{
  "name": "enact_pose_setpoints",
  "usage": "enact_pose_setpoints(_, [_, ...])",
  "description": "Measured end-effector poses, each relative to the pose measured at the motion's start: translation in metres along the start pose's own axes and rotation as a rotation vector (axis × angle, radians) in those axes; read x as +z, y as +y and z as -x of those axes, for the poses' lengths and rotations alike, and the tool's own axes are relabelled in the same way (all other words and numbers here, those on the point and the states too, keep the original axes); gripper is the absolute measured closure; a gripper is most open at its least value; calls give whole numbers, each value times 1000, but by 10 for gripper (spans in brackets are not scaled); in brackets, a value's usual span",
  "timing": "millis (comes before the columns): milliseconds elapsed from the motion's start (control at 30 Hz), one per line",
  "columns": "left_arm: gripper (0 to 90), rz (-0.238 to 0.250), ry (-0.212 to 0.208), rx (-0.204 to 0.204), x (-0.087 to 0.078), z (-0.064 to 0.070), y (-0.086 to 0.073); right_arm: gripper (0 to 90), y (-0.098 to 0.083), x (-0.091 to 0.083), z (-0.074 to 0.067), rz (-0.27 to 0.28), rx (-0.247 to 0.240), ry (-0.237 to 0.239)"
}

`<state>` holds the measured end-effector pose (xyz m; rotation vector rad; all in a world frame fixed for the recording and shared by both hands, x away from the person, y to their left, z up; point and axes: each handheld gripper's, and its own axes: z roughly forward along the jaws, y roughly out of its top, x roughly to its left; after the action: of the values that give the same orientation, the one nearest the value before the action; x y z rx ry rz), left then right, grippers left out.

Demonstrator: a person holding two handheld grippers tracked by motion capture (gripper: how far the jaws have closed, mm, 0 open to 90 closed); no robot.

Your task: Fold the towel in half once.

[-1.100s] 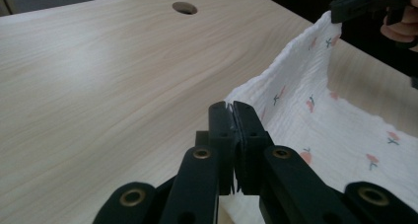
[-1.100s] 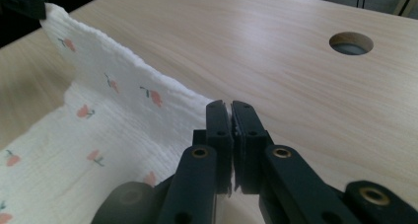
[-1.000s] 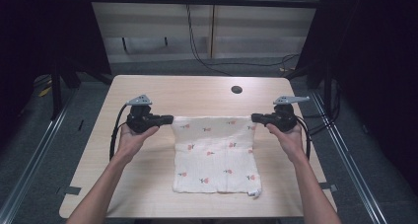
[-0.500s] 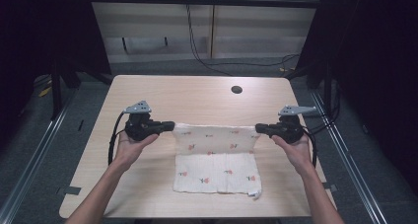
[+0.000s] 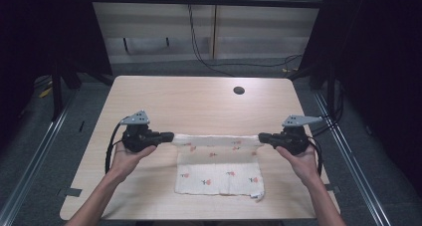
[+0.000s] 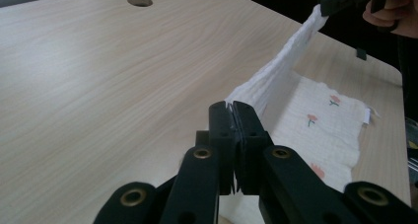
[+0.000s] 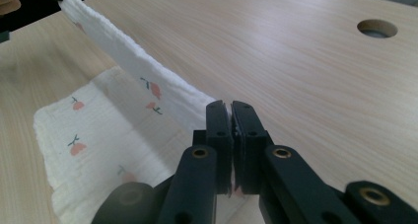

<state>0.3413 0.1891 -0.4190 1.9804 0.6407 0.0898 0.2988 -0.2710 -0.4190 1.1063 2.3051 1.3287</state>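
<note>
Cloth [image 5: 219, 159] far edge pulled nearer; both tongs clamping corners.

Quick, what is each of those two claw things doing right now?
Left gripper: closed, pinching the left far corner of the flowered cloth.
Right gripper: closed, pinching the cloth's right far corner.
</note>
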Motion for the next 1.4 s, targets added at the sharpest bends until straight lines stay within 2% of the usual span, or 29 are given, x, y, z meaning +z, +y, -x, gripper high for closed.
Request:
enact_pose_setpoints(100, [881,16,-1,0,-4,5,-2,869,4,-7,-7,26,-23,4])
enact_pose_setpoints(133, [881,13,0,7,-4,5,-3,869,5,-8,-9,24,-32,7])
enact_pose_setpoints(267, [881,17,-16,-8,-8,8,-6,869,5,-11,-16,18,-43,16])
enact_pose_setpoints(400, [881,-5,-24,-6,-8,11,-10,869,-1,-12,-22,0,-59,19])
enact_pose_setpoints(500, [881,-12,-30,14,-7,16,-13,869,-6,-14,-25,-4,-63,18])
enact_pose_setpoints(633, [881,-26,-42,27,-6,22,-21,869,-15,-15,-26,-8,-44,30])
enact_pose_setpoints(733, [881,-32,-52,24,-8,24,-26,869,-24,-14,-30,-29,-49,37])
enact_pose_setpoints(833, [881,-25,-57,17,-14,27,-26,869,-28,-18,-35,-23,-60,42])
enact_pose_setpoints(933, [881,-52,-57,40,-15,34,-28,868,-27,-23,-40,-14,-70,43])
enact_pose_setpoints(1000, [881,-55,-60,35,-13,35,-33,868,-30,-23,-42,-17,-68,46])
enact_pose_setpoints(1200, [880,-115,-81,5,-5,33,-46,868,-47,-12,-43,-70,-58,52])
enact_pose_setpoints(1400, [880,-153,-87,13,2,40,-56,867,-56,-12,-40,-79,-35,48])
